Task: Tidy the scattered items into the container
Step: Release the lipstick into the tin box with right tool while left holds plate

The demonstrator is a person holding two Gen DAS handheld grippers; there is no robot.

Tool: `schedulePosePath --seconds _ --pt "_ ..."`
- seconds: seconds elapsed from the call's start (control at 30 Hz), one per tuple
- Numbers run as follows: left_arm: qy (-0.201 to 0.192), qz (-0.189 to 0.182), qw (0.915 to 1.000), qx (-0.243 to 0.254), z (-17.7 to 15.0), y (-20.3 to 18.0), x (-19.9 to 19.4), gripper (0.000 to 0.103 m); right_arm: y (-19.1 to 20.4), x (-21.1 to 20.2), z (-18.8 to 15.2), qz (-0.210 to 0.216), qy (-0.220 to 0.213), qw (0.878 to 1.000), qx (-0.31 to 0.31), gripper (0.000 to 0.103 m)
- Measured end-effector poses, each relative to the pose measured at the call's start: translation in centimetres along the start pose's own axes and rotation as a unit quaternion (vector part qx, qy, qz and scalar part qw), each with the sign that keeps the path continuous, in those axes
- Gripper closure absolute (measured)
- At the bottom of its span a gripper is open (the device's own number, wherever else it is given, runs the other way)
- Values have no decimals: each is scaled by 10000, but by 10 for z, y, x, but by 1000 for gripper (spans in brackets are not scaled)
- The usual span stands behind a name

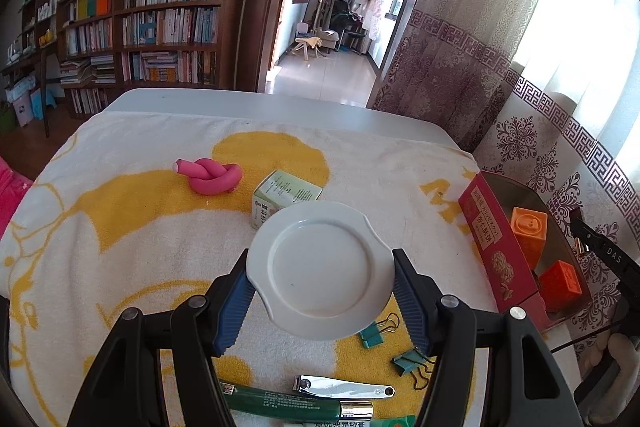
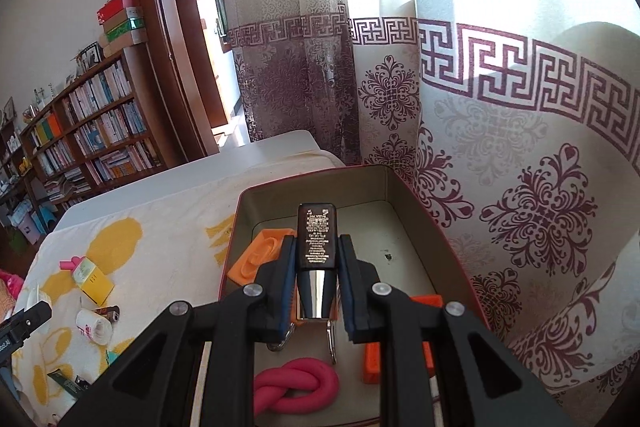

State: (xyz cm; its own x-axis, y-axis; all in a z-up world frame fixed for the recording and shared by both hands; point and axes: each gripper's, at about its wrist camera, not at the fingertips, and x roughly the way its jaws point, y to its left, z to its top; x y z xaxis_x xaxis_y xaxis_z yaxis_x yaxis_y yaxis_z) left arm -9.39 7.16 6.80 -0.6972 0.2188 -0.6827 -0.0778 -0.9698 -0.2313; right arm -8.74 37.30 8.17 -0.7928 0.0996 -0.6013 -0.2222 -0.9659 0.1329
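Here, right gripper [image 2: 316, 259] clamps a black bottle [image 2: 316, 243] above the red box [image 2: 404, 183]; left gripper [image 1: 320, 267] pinches a white saucer [image 1: 320, 271] beside it, which may slip from its thin rim.

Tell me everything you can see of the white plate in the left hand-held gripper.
The white plate is small and round, glossy like ceramic or plastic, with a raised rim that has notches and a flat circular well. It looks empty and clean. The left hand-held gripper clamps it by opposite rim edges between blue ribbed pads, face toward the camera. It is held above the yellow-and-white towel, in front of a green box.
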Motion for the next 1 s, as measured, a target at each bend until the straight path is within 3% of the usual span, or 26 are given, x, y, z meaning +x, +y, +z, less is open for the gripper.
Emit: schedulePosePath --seconds 0.33,0.83,1.0 --pt "93 -336 9990 274 -2 -26 -1 36 -24 3 3 -162 32 9993 336 81" --pt "119 -460 9975 522 -6 -50 -3 36 -31 11 0 -389 124 9981 461 81" --pt "127 -525 9968 588 -7 -59 -4 36 -27 10 2 -325 36 9985 441 72"
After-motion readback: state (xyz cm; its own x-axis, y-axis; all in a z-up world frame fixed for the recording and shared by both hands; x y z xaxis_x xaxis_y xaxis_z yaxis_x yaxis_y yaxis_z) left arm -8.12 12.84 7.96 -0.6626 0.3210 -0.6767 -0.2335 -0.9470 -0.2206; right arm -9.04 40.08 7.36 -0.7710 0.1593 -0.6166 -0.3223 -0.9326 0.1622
